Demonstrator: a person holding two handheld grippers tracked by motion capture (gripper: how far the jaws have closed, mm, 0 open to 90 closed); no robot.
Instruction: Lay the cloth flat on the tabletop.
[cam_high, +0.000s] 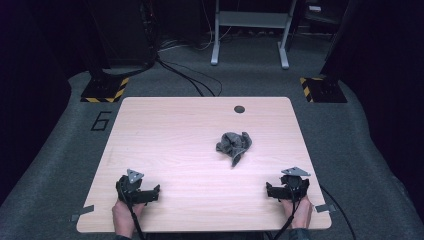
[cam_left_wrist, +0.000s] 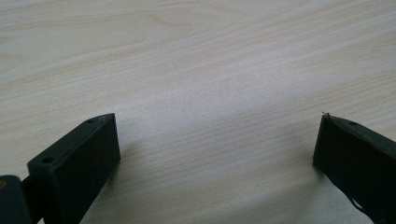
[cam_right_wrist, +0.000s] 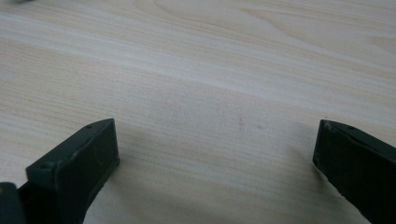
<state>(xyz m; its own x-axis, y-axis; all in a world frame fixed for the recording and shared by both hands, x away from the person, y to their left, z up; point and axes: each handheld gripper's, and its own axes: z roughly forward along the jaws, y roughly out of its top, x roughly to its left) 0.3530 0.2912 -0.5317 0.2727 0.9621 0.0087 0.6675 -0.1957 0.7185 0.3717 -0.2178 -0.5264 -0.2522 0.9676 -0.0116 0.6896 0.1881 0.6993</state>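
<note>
Here we rest both claws on the pale wooden surface (cam_high: 165, 145) near its front edge: left claw (cam_high: 152, 192) and right claw (cam_high: 270, 190) released, gripping nothing. The crumpled grey cloth (cam_high: 234, 145) lies beyond them, well apart, nearer the right claw.

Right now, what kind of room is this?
Probably a lab or test studio: a bare pale wooden table on grey carpet, black stands with yellow-black hazard-striped bases, loose black cables and dark curtains around.
</note>
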